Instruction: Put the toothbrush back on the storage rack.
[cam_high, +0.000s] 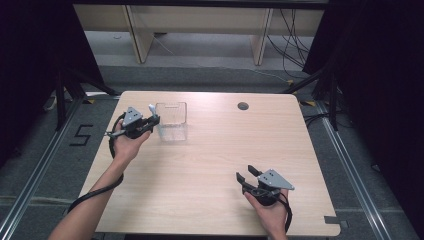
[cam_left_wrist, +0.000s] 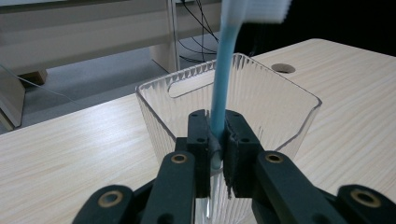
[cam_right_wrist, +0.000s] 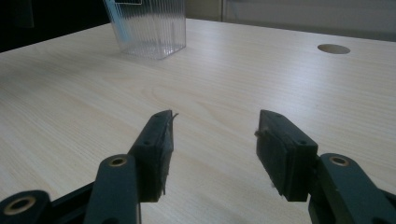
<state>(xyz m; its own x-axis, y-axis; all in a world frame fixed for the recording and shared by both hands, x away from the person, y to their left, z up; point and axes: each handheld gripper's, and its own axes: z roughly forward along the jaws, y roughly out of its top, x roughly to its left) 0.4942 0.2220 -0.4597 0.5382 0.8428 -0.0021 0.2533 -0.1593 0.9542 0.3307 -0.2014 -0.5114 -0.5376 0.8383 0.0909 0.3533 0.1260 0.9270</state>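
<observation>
My left gripper (cam_left_wrist: 216, 135) is shut on the light blue handle of a toothbrush (cam_left_wrist: 224, 70), which stands almost upright with its white bristle head at the top. The brush (cam_high: 151, 109) is right at the left wall of a clear ribbed plastic container (cam_high: 172, 121). I cannot tell whether its lower end is inside the container (cam_left_wrist: 280, 107) or just outside. The left gripper (cam_high: 154, 121) is held at the table's far left. My right gripper (cam_high: 246, 173) rests near the front right, open with nothing between its jaws (cam_right_wrist: 215, 140), far from the container (cam_right_wrist: 149, 28).
A light wooden table (cam_high: 210, 165) carries the container. A round cable hole (cam_high: 243, 106) sits near its far edge. Beyond the table are pale furniture legs and loose cables on a grey floor. Black curtains hang at both sides.
</observation>
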